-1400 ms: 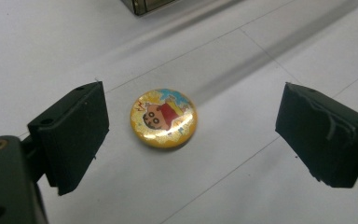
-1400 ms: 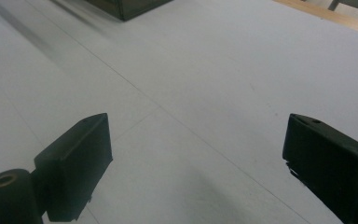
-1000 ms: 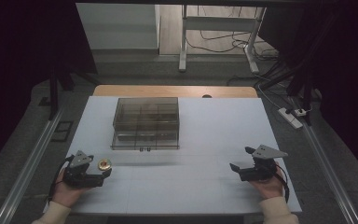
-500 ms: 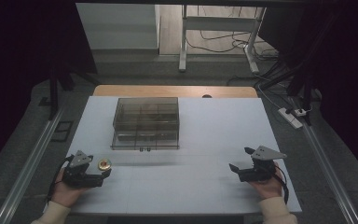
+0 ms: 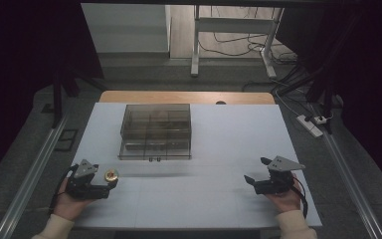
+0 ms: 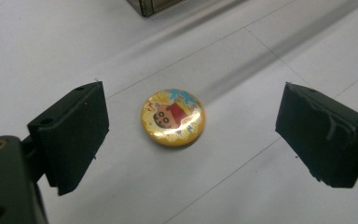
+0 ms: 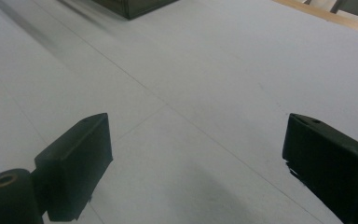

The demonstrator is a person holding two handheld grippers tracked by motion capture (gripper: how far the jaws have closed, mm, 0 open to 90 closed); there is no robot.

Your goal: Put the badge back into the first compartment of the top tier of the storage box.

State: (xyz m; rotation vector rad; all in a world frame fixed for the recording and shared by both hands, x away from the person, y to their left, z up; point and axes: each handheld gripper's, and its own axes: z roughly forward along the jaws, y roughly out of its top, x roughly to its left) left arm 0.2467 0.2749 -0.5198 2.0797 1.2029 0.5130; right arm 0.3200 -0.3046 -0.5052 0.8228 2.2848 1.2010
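A small round yellow badge (image 6: 173, 117) with a cartoon figure lies flat on the white table (image 5: 219, 149), near its front left. My left gripper (image 6: 191, 140) is open, its two black jaws standing wide on either side of the badge without touching it. From above, the badge (image 5: 111, 175) sits just ahead of the left gripper (image 5: 112, 183), which a hand holds low over the table. My right gripper (image 7: 196, 168) is open over bare table at the front right, with nothing between its jaws; the high view shows the right gripper (image 5: 256, 171) held by the other hand.
A clear plastic box (image 5: 155, 131) with several compartments stands at the middle back of the table, and its corner (image 6: 154, 5) shows ahead of the left gripper. A wooden strip (image 5: 184, 97) edges the far side. Cables and a power strip (image 5: 311, 124) lie on the floor to the right.
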